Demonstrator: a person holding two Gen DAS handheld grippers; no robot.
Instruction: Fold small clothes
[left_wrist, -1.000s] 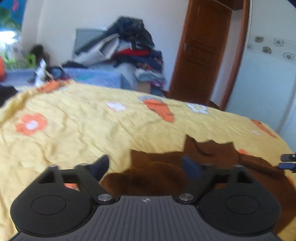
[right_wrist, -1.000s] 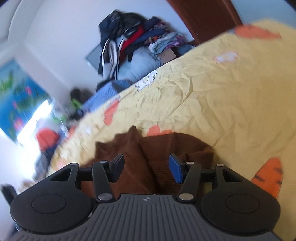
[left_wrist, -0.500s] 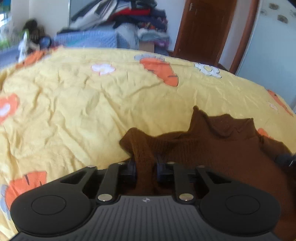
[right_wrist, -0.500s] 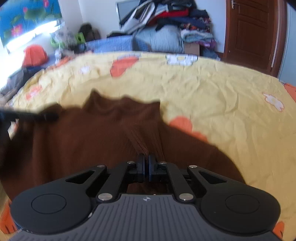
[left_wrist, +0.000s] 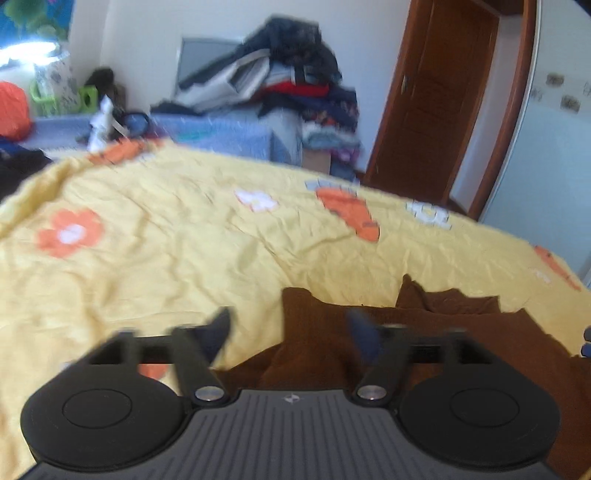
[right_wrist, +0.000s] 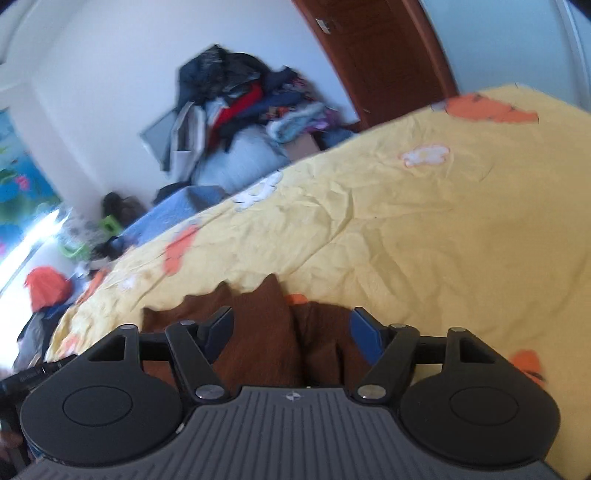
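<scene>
My right tongs (right_wrist: 291, 332) stand with jaws apart, having just opened; a raised fold of the brown knit garment (right_wrist: 266, 332) lies between them, untouched by either pad. Beyond the tongs spreads the yellow flowered bedspread (right_wrist: 424, 240); farther off, a clothes pile (right_wrist: 243, 107).

place: bedroom — bed (left_wrist: 184, 258) | clothes pile (left_wrist: 295, 85) (heaped) | door (left_wrist: 436, 99)

Your left wrist camera sits just behind the left gripper (left_wrist: 291, 328), close above the bed (left_wrist: 155, 266), looking slightly down across it toward the door (left_wrist: 439, 103). Your right wrist camera sits behind the right gripper (right_wrist: 291, 330), equally close but rolled, so the bed (right_wrist: 424, 229) slants. Both views share the brown garment (left_wrist: 461, 325) (right_wrist: 266, 332), clothes pile (left_wrist: 295, 77) (right_wrist: 243, 107) and door (right_wrist: 376, 55).
</scene>
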